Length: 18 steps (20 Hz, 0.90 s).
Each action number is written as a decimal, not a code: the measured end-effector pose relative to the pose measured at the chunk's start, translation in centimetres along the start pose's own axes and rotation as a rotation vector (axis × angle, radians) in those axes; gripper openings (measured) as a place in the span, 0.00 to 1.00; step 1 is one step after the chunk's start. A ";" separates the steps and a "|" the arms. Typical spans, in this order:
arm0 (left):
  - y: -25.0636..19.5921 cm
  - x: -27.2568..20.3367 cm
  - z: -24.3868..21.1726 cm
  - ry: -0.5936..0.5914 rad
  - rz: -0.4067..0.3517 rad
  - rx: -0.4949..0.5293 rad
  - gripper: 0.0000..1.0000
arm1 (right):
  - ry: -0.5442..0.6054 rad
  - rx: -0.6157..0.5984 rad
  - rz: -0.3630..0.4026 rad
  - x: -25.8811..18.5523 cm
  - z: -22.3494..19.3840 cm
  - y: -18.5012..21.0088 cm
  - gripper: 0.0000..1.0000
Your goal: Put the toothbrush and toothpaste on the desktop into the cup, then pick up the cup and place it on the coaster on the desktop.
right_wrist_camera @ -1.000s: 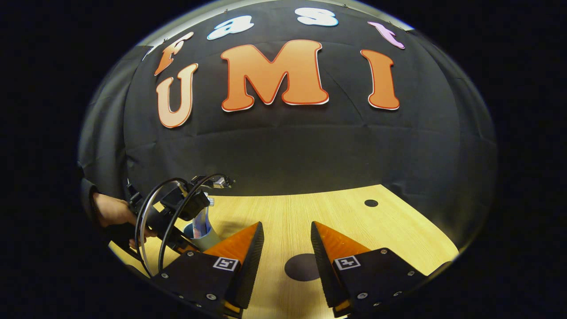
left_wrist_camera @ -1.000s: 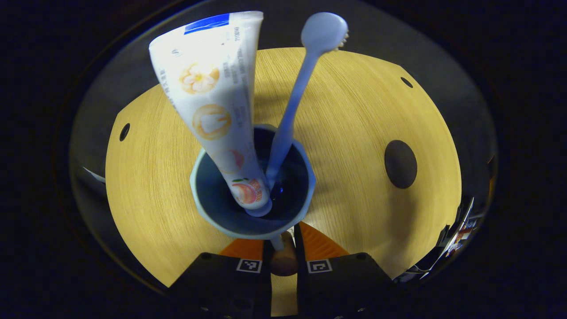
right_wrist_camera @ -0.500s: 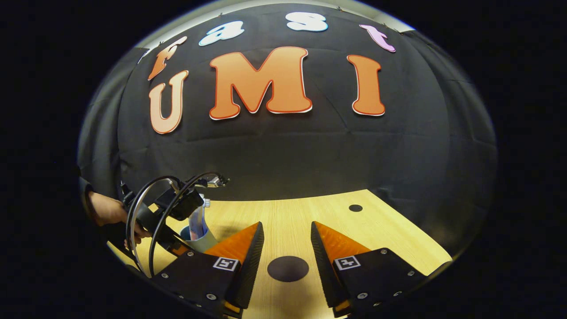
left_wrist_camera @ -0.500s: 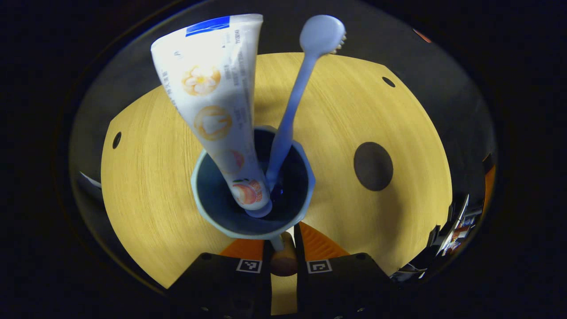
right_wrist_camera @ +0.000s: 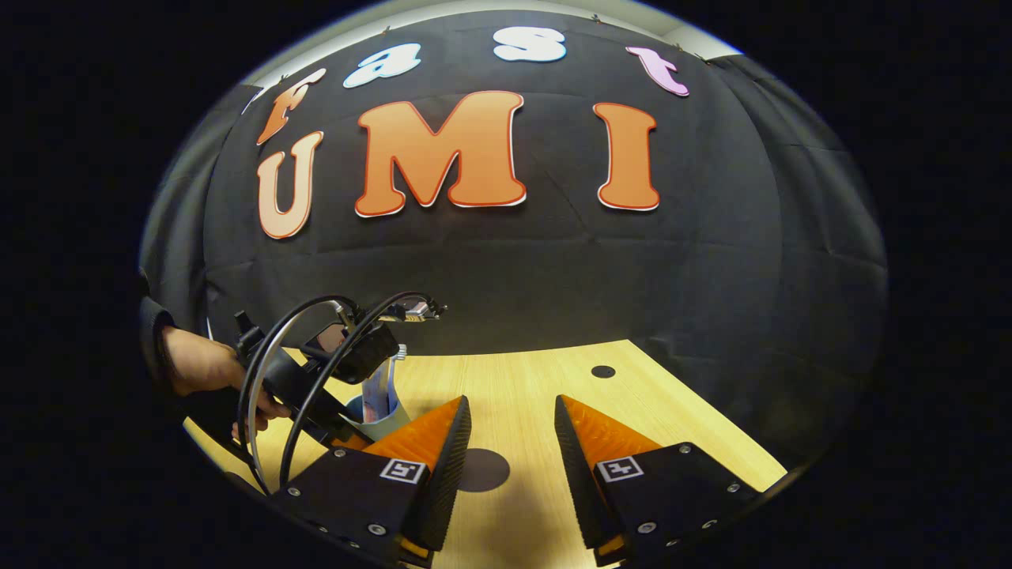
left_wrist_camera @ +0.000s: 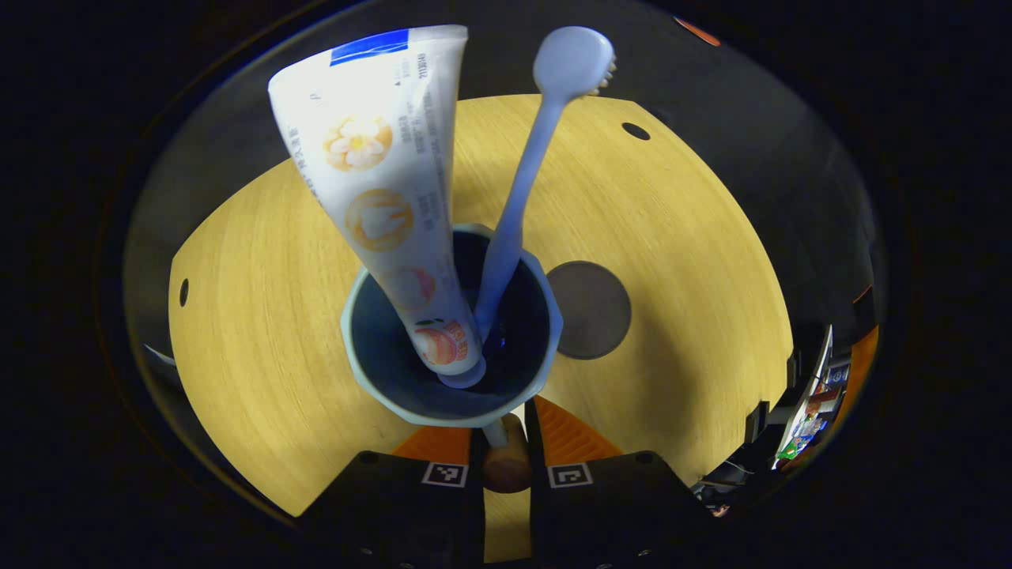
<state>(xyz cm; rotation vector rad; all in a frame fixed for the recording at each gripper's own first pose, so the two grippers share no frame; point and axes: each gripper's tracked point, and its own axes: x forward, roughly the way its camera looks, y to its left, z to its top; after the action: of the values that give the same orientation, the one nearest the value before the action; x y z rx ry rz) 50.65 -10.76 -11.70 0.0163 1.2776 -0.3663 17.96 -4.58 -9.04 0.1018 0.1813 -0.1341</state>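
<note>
Fingers [left_wrist_camera: 553,431] of the left gripper [left_wrist_camera: 506,442] clamp the cup's [left_wrist_camera: 451,332] handle; toothpaste [left_wrist_camera: 387,197] and toothbrush [left_wrist_camera: 522,190] stand inside, coaster [left_wrist_camera: 593,312] just beside it. Right gripper [right_wrist_camera: 510,450] fingers spread wide, holding nothing.

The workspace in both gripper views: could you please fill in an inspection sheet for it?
Surface: wooden desktop, with small round holes.
Job's things: toothpaste and toothbrush stand in the cup; dark round coaster lies bare beside it.
Clutter: nothing seen.
Grippers: left gripper shut on the cup's handle; right gripper open, holding nothing.
Cables: black loops on the left gripper, by the hand.
Surroundings: black cloth wall.
</note>
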 end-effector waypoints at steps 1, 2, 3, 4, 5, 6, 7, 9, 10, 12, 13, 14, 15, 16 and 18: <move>-0.1 0.0 0.1 0.002 -0.007 0.013 0.22 | 0.000 0.005 -0.010 -0.1 0.0 -0.7 0.64; -0.1 0.0 0.0 0.001 -0.013 0.026 0.22 | 0.001 0.010 -0.018 -0.1 0.0 -1.4 0.64; -0.3 0.0 0.2 -0.001 -0.017 0.042 0.22 | 0.000 0.010 -0.026 -0.1 0.0 -1.9 0.64; -0.2 0.1 0.4 0.000 -0.020 0.053 0.22 | 0.001 0.009 -0.032 -0.2 0.0 -2.5 0.64; -0.1 0.1 0.5 0.001 -0.021 0.059 0.22 | 0.002 0.012 -0.037 -0.2 0.0 -3.0 0.64; -0.2 0.1 0.5 0.002 -0.024 0.063 0.22 | 0.001 0.015 -0.045 -0.3 0.0 -3.8 0.64; -0.2 0.1 0.7 0.006 -0.024 0.068 0.22 | 0.001 0.018 -0.053 -0.3 0.0 -4.5 0.64; -0.7 0.0 0.6 0.009 -0.031 0.074 0.22 | 0.006 0.027 -0.070 -0.4 -0.1 -5.8 0.64; -0.7 0.1 0.7 0.009 -0.031 0.081 0.22 | 0.009 0.031 -0.079 -0.4 -0.2 -6.4 0.64; -1.0 0.2 0.5 0.020 -0.026 0.102 0.22 | 0.011 0.041 -0.091 -0.4 -0.2 -7.4 0.64; -1.0 0.2 0.5 0.021 -0.016 0.123 0.22 | 0.012 0.044 -0.097 -0.5 -0.3 -7.9 0.64; -0.7 0.3 0.6 0.012 0.006 0.144 0.22 | 0.012 0.048 -0.104 -0.6 -0.2 -8.4 0.59; -0.5 0.4 0.6 0.006 0.021 0.161 0.22 | 0.012 0.049 -0.109 -0.7 -0.2 -8.8 0.64; -0.6 0.3 0.5 0.011 0.015 0.164 0.22 | 0.009 0.048 -0.116 -0.7 -0.1 -9.3 0.64; -0.8 0.2 0.2 0.027 0.005 0.156 0.22 | 0.015 0.049 -0.124 -0.6 -0.1 -9.9 0.64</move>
<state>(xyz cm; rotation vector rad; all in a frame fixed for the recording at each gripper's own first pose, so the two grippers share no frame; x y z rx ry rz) 50.69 -11.59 -11.70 0.1573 1.2725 -0.4621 15.91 -14.24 -9.93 0.1407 0.1991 -0.2618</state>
